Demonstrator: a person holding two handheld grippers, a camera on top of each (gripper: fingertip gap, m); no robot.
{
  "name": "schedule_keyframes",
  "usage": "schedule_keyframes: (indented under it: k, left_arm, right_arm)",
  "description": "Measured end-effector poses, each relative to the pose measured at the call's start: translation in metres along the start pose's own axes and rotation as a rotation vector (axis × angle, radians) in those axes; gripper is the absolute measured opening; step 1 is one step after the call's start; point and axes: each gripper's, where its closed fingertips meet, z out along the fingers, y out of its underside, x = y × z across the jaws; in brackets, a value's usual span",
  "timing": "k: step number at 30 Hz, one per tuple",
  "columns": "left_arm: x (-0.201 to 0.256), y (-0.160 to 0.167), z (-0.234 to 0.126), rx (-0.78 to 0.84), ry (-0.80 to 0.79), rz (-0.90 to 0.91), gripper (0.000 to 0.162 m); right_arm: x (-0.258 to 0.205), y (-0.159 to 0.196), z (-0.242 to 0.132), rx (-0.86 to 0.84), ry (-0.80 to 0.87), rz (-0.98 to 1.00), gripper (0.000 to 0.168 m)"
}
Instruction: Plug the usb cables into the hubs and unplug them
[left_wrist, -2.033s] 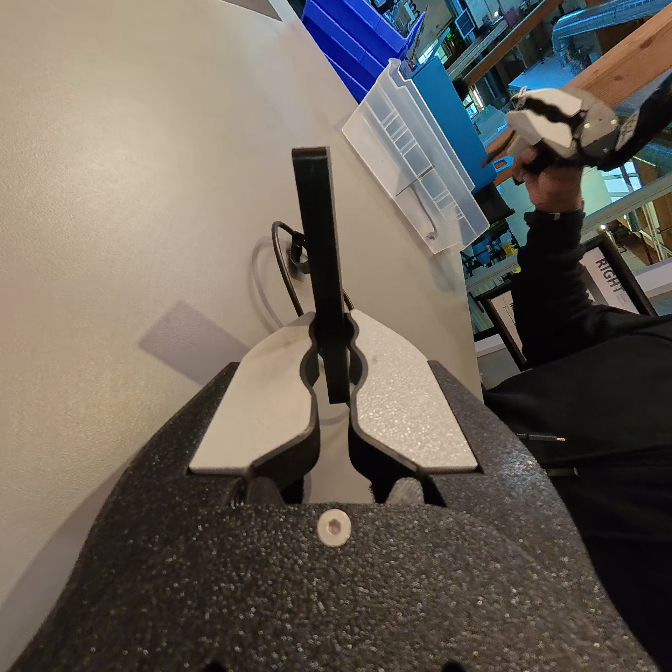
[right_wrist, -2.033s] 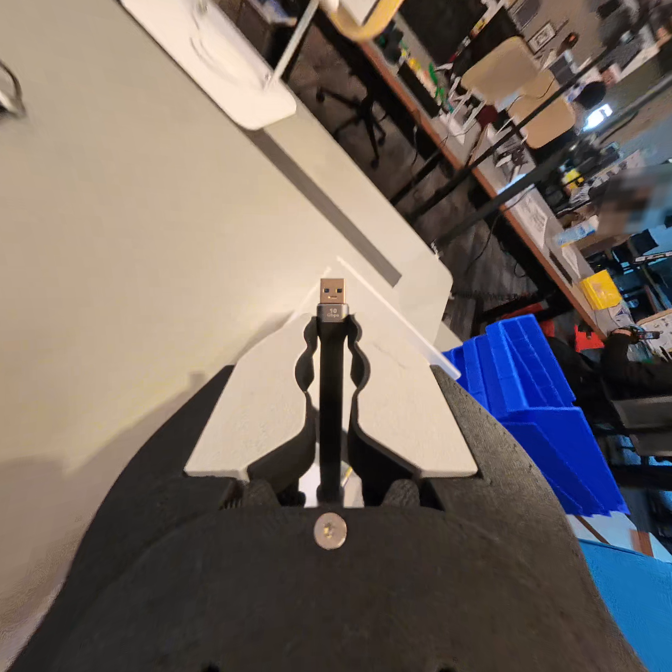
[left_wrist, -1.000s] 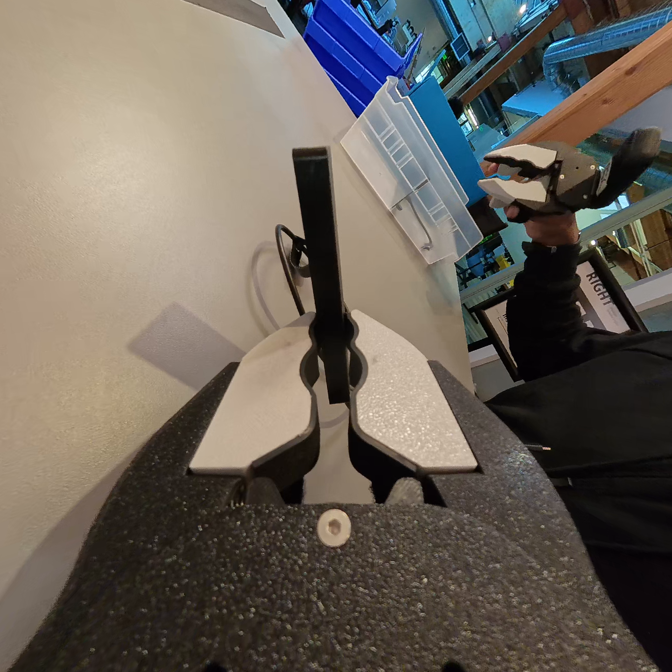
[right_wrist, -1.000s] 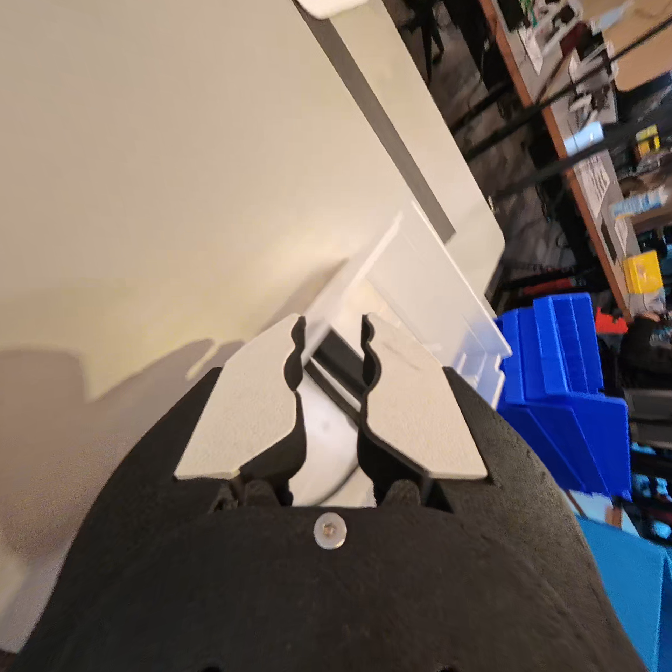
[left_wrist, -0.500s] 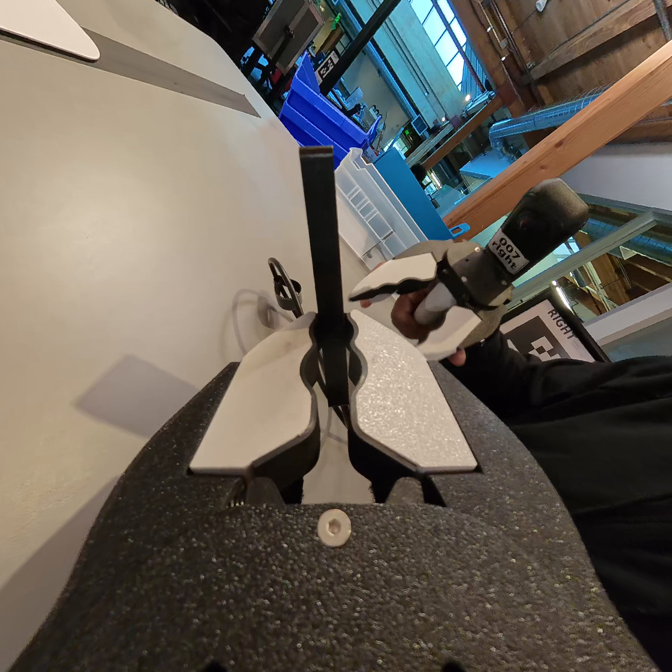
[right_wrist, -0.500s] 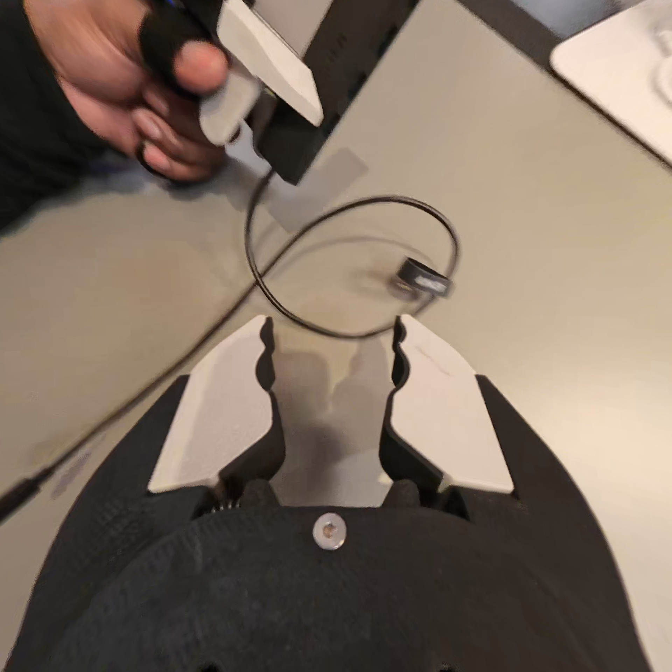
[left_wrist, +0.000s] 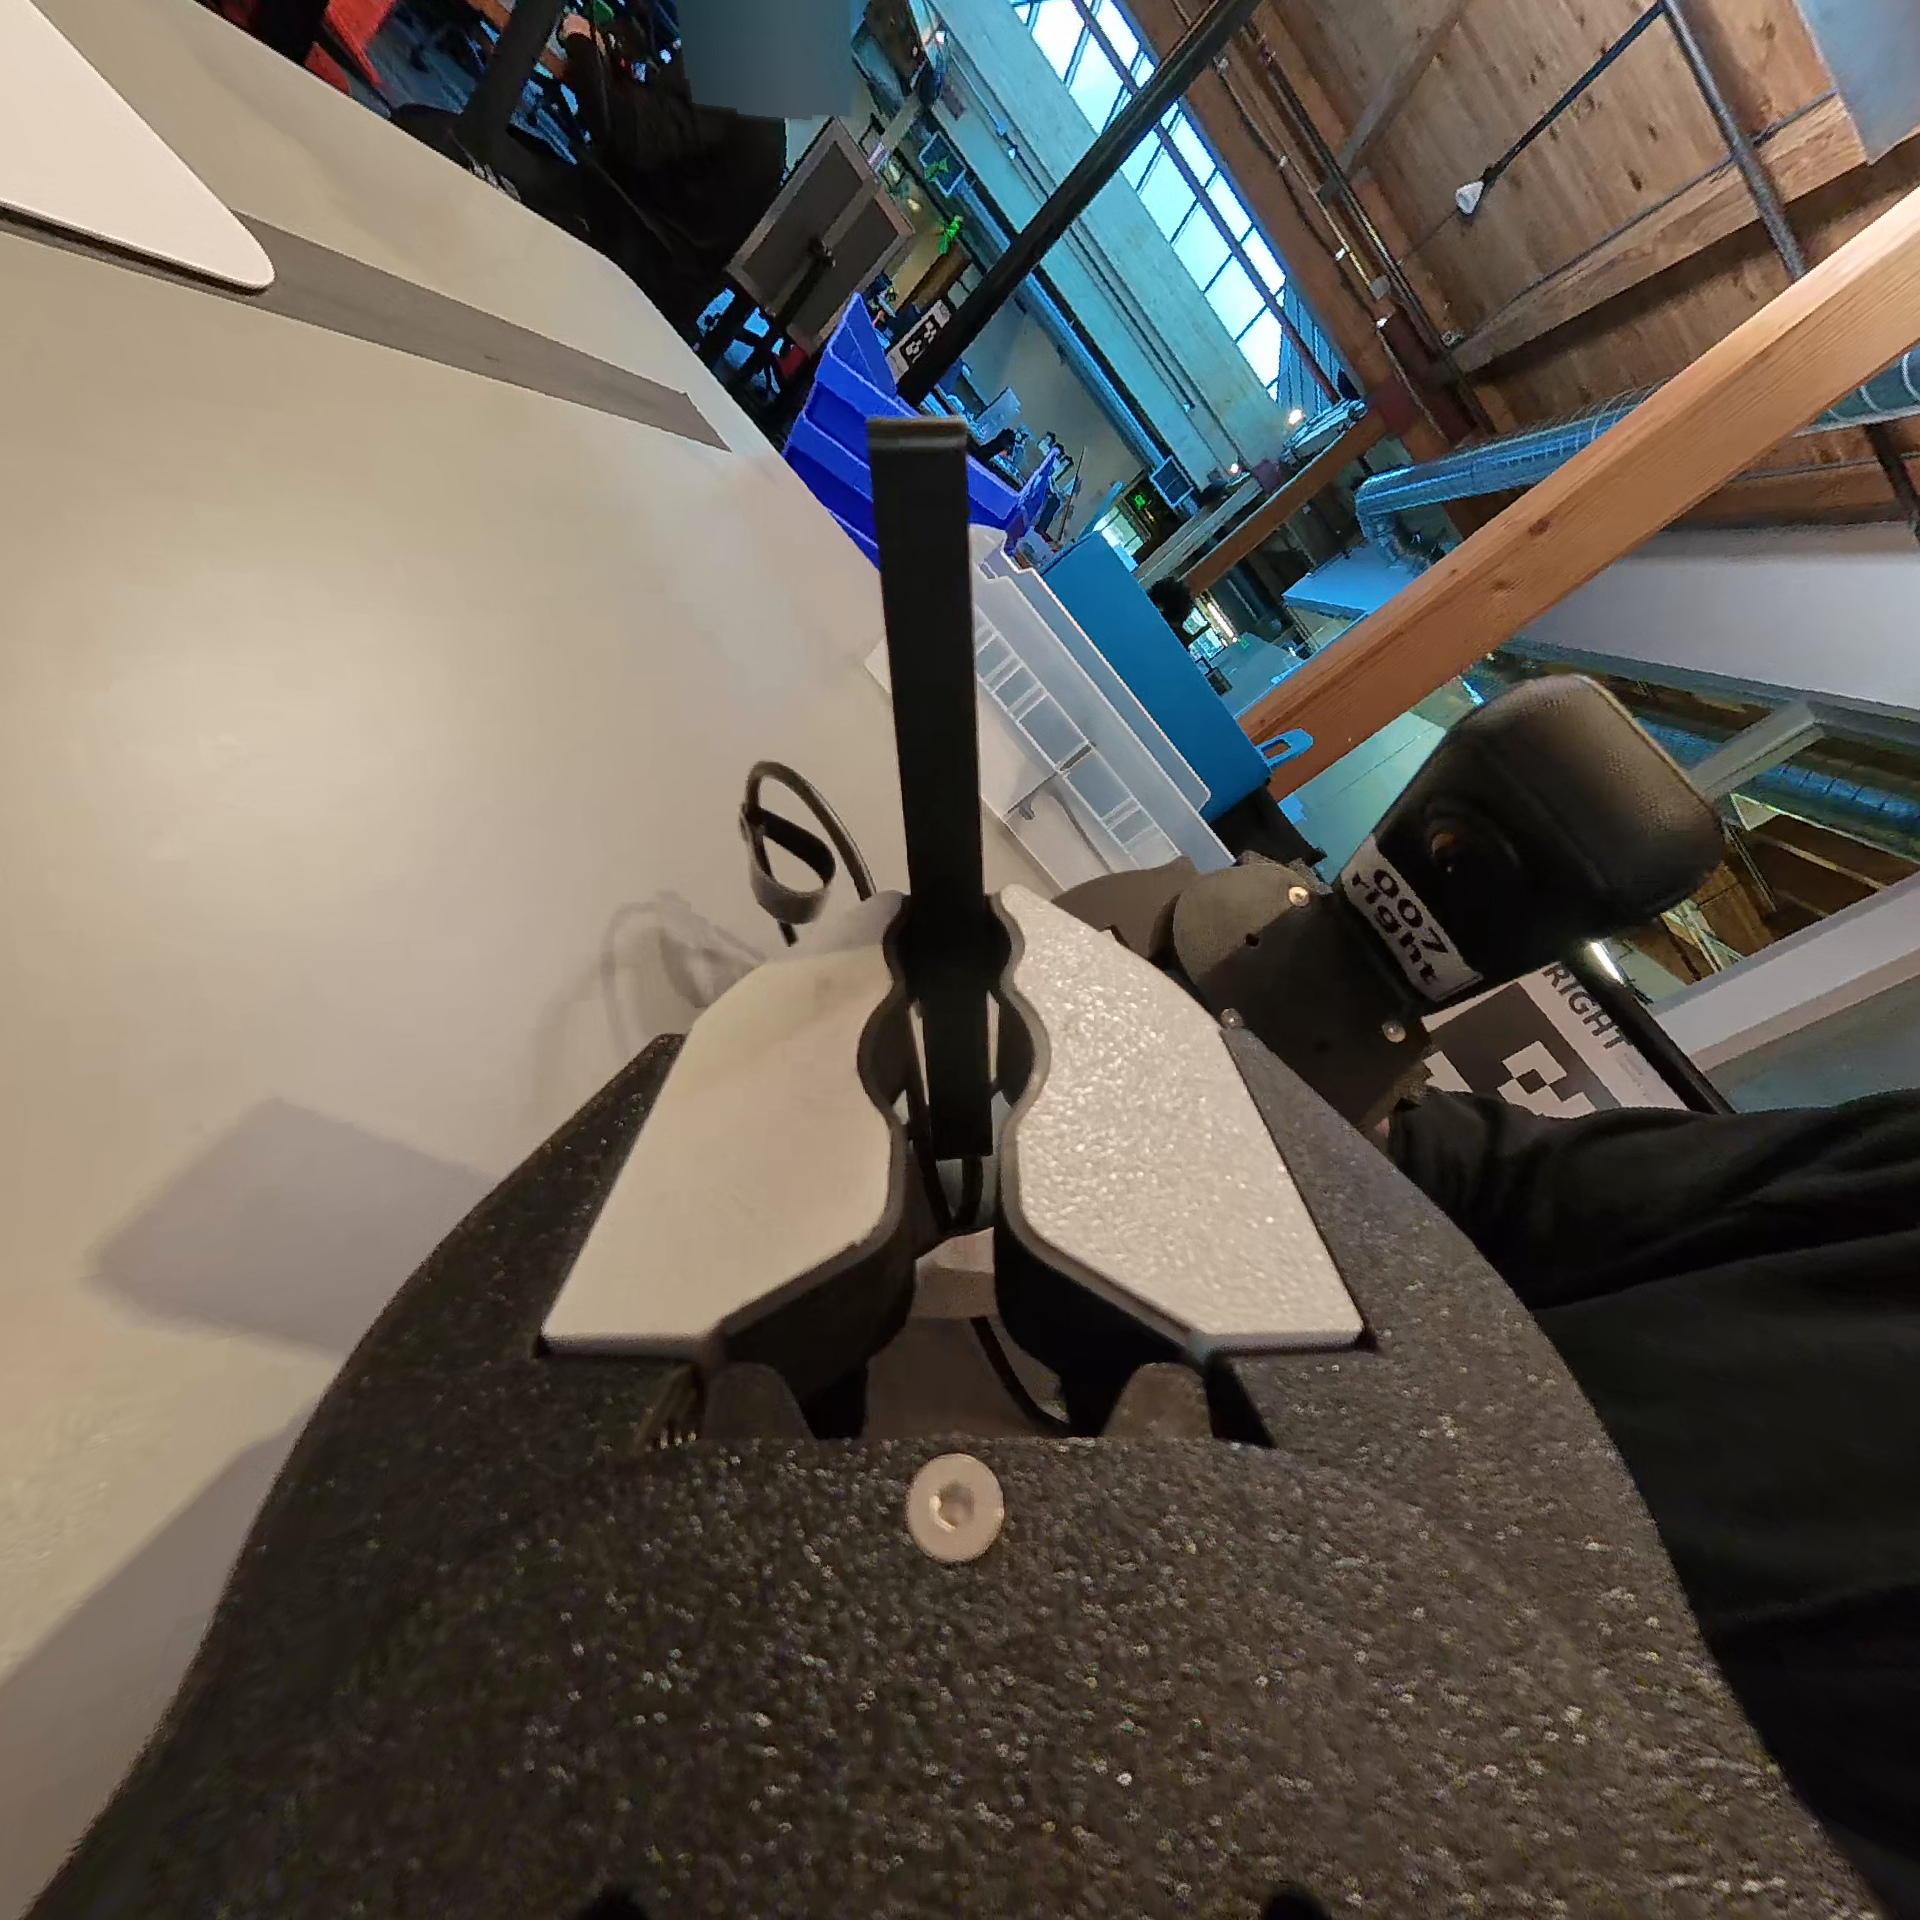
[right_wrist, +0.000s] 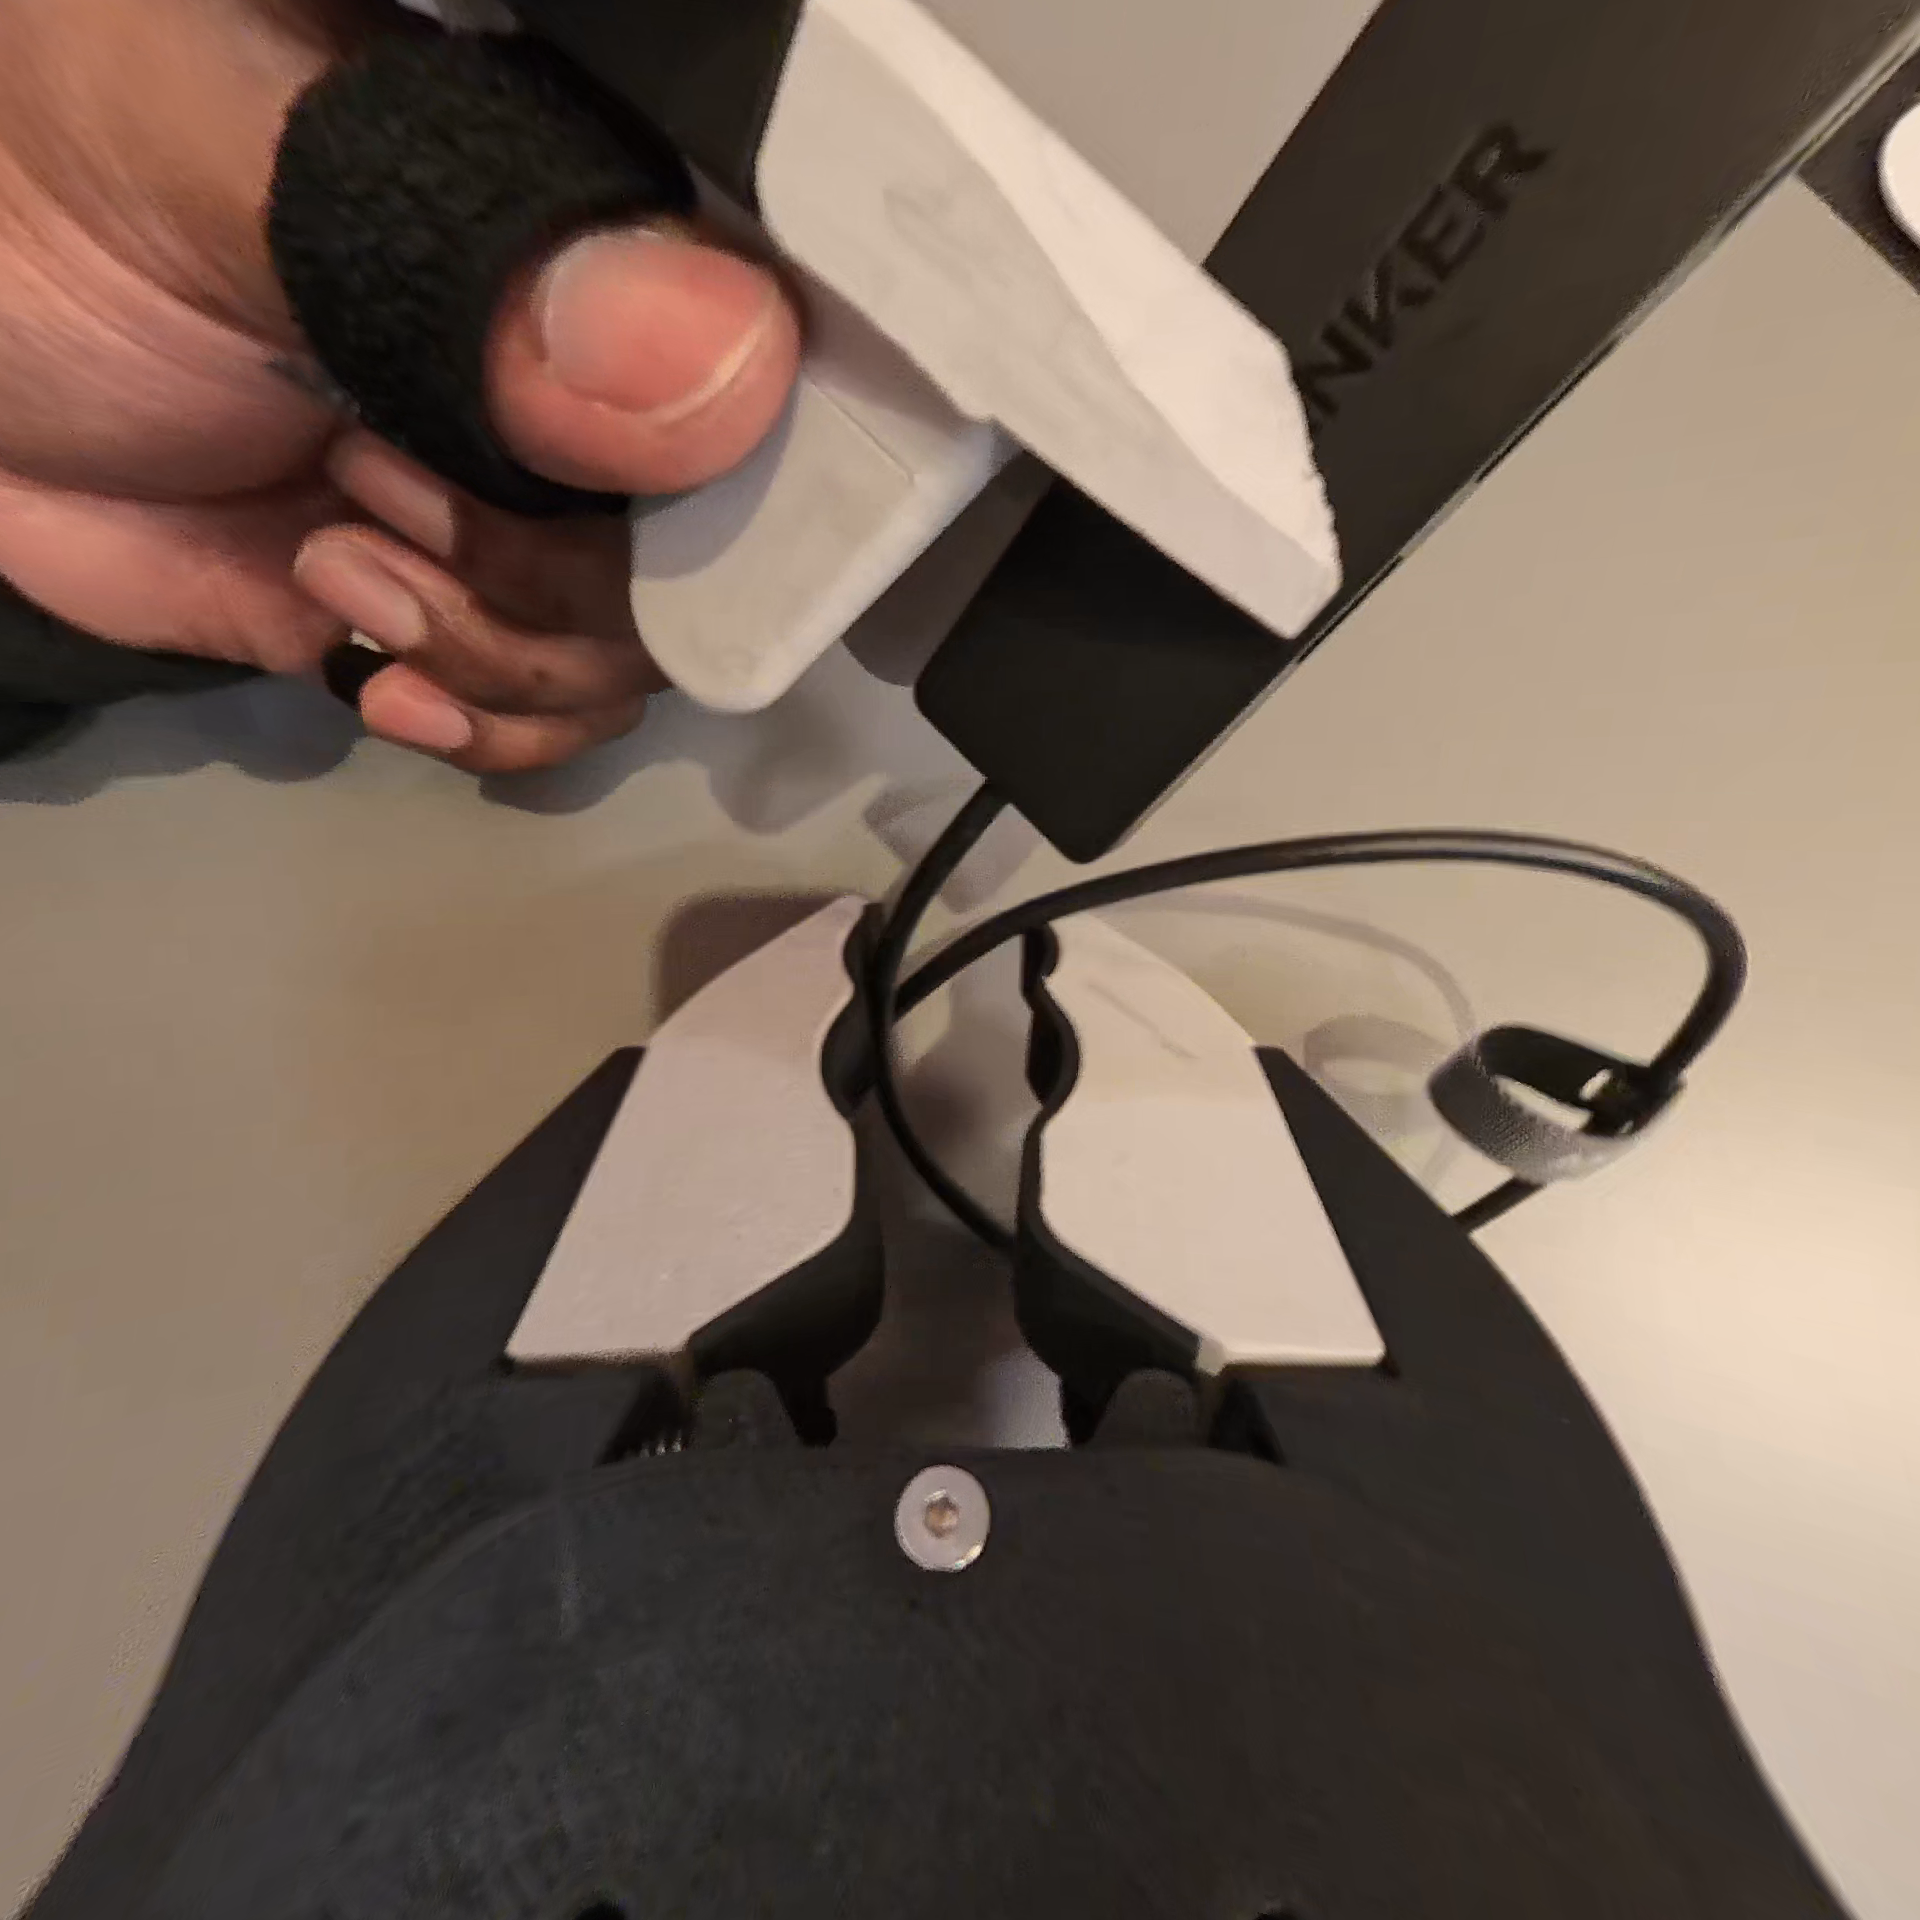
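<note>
Between the right gripper (right_wrist: 945, 997) fingers now runs the hub's cable (right_wrist: 904, 1049).

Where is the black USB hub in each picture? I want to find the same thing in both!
Left wrist view: the black hub stands edge-on in the middle, a thin bar clamped in the left tongs.
Right wrist view: the hub slants across the top right, flat side showing, pinched near its end by the left tongs.
Shared landmark: the looped black cable with its strap, lying on the table.
</note>
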Motion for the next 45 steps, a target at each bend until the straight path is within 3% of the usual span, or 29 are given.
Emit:
schedule_keyframes:
  k: [12, 26, 35, 45]
  left_arm:
    - [0.005, -0.001, 0.002, 0.026, 0.054, -0.002, 0.011]
    - [0.004, 0.000, 0.001, 0.009, 0.062, 0.019, 0.024]
    - [0.023, 0.002, 0.006, 0.010, 0.150, 0.072, 0.027]
    - [0.015, 0.010, 0.010, -0.018, 0.125, 0.055, 0.026]
  right_arm:
    - [0.011, 0.001, -0.006, -0.007, 0.143, -0.137, 0.001]
    - [0.044, 0.002, -0.041, 0.011, 0.208, -0.178, 0.000]
    - [0.111, 0.012, -0.142, -0.016, 0.345, -0.206, 0.000]
    - [0.229, 0.018, -0.338, -0.146, 0.738, -0.322, 0.000]
